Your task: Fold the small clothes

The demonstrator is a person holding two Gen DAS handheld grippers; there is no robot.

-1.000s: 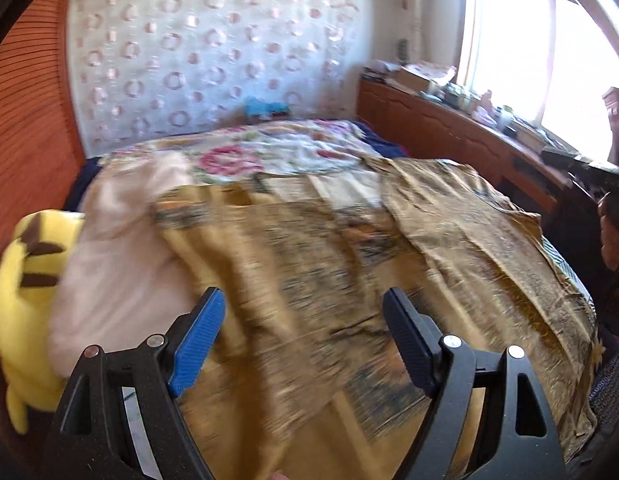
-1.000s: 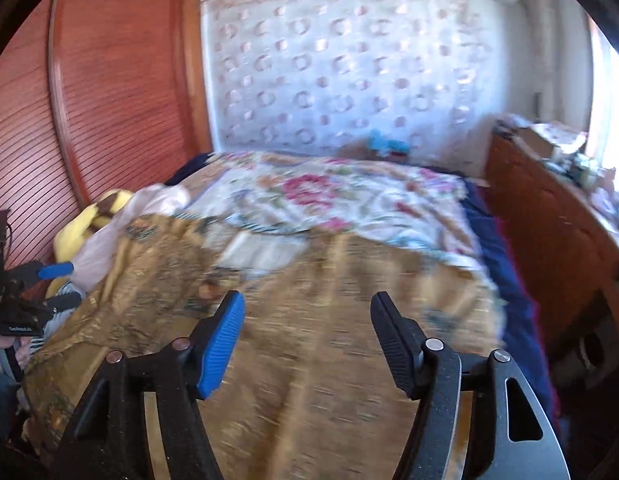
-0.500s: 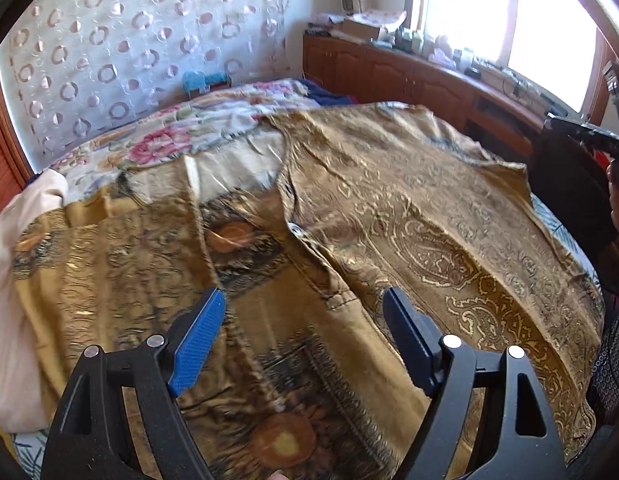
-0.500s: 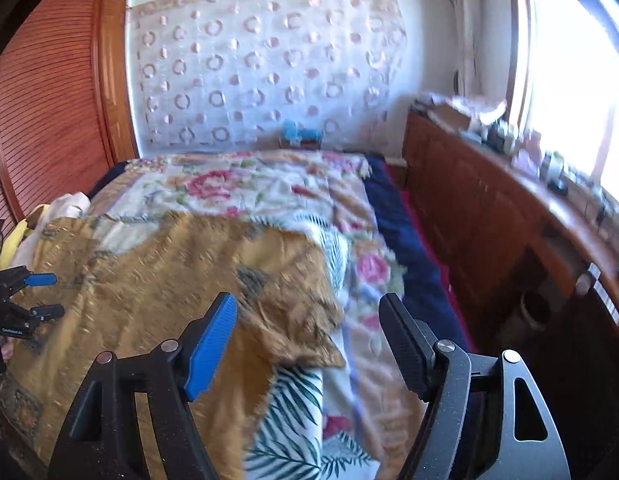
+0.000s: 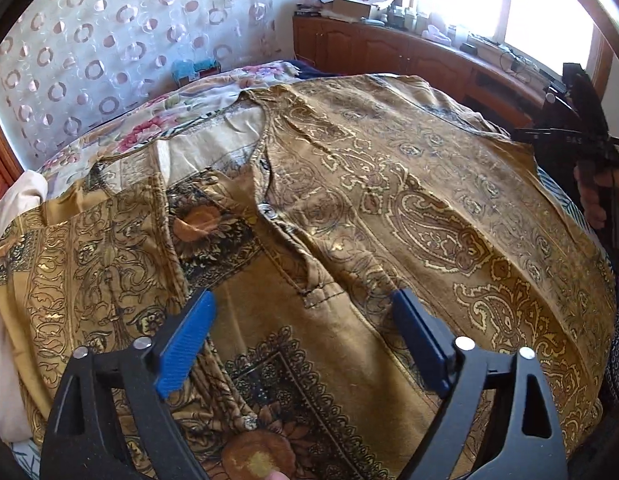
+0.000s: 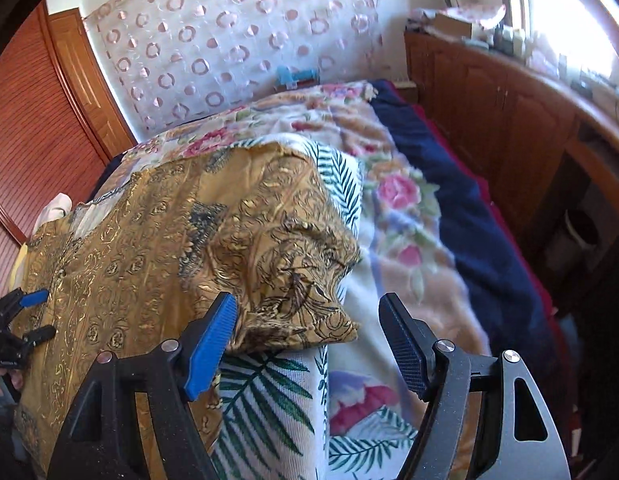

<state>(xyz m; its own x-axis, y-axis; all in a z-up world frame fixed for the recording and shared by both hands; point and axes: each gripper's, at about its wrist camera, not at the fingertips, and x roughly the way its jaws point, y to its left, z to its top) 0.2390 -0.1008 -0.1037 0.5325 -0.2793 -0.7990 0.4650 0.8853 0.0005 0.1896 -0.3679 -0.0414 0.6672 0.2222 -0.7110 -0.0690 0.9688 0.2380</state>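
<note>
Presently both tongs hover over the gold shirt (image 5: 389, 208), nothing pinched. My left gripper (image 5: 305, 320) is widening its jaws, only the button placket lying below the gap, untouched. My right gripper (image 6: 309, 320) stands spread, and the shirt's crumpled sleeve end (image 6: 301, 280) sits just past the blue pad at about 11 o'clock.

Step in hand, as I judge it: setting up for the first fold, grasp not yet made.

Shirt lies front-up, spread across the floral bedspread (image 6: 397, 200); collar at 12 o'clock in the left view.

Next move likely calls for lowering the right tongs onto the sleeve hem and closing on one layer.
</note>
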